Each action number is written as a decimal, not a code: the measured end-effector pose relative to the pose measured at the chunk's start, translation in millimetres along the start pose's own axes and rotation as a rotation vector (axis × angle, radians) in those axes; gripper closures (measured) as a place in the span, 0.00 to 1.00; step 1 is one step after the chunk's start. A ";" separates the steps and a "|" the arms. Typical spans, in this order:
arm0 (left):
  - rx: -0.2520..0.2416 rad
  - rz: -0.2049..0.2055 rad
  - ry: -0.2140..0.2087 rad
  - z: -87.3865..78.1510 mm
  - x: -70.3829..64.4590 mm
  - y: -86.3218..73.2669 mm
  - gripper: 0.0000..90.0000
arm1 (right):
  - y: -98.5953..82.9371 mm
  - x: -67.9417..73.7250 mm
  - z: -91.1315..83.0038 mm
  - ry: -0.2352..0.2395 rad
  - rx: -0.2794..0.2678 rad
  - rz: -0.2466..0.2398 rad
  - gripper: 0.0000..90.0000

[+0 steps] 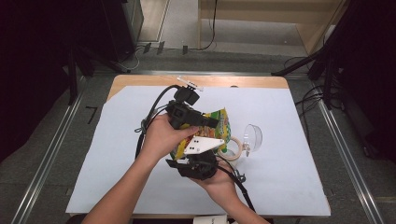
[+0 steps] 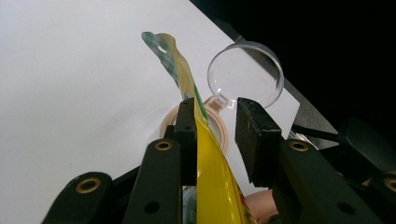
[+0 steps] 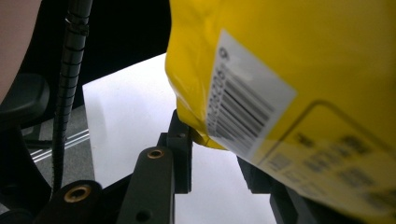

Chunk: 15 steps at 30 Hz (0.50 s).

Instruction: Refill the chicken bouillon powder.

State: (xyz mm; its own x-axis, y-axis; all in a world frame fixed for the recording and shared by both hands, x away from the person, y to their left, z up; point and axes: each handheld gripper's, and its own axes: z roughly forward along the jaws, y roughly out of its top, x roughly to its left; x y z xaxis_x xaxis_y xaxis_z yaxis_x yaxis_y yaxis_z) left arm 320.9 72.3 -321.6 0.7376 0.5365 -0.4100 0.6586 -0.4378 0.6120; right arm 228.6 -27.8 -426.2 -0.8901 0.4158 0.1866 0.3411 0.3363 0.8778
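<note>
Left gripper (image 2: 215,122), jaws apart, with the bag (image 2: 212,177) running up between them; the bag lies against the left jaw, a gap remains to the right jaw. Right gripper (image 3: 212,151), jaws parted, the bag's lower corner hanging between and above them; whether they pinch it cannot be told. In the high view both grippers meet over the middle of the table (image 1: 289,154), the left gripper (image 1: 212,122) behind the bag (image 1: 223,125) and the right gripper (image 1: 198,164) below it, each held in a hand.

Bag: a yellow foil pouch with green printing, held off the table, its long axis running from the right gripper up toward the far side; in the left gripper view its sealed, crimped top edge points up and away. A white barcode label (image 3: 247,100) sits on its back face.

Just right of the bag lie a tape roll (image 1: 236,147) and a clear cup (image 1: 252,136) on its side, mouth toward the camera. Wide bare table lies left, right and near; the far edge is close behind the left gripper
</note>
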 end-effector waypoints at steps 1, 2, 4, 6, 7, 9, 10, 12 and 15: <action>0.002 -0.001 -0.001 0.2 0.2 0.3 0.79 | 0.2 -0.1 -0.1 -0.002 0.000 -0.002 0.78; 0.005 0.002 0.003 0.4 0.2 0.3 0.79 | 0.1 -0.2 0.0 -0.001 -0.003 -0.002 0.78; 0.003 0.000 -0.003 1.0 0.0 -0.3 0.79 | -0.3 -0.6 0.1 -0.001 0.001 -0.003 0.78; 0.000 0.003 -0.004 1.4 0.5 -1.5 0.79 | -1.5 -0.7 1.3 -0.004 0.002 -0.004 0.78; -0.001 0.000 -0.010 1.7 1.6 -2.1 0.79 | -1.8 -0.9 1.5 -0.005 0.006 -0.007 0.78; 0.002 -0.004 -0.015 2.6 3.4 -2.7 0.79 | -2.1 -1.3 1.7 -0.005 0.011 -0.011 0.78; 0.000 -0.007 -0.018 2.8 3.8 -2.9 0.79 | -2.4 -0.8 1.7 0.000 0.015 -0.005 0.78; 0.000 -0.007 -0.019 2.7 4.2 -3.2 0.79 | -2.6 -0.8 1.5 -0.002 0.020 -0.012 0.78; 0.001 -0.004 -0.016 2.6 3.4 -3.5 0.78 | -2.7 -0.7 1.2 0.000 0.023 -0.016 0.78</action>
State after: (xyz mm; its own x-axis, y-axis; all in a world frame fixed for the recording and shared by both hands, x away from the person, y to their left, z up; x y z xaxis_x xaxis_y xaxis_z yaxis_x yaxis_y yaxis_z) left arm 321.5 73.8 -326.9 0.7370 0.5265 -0.4237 0.6620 -0.4359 0.6098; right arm 228.8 -28.0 -429.2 -0.8955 0.4101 0.1729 0.3340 0.3625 0.8701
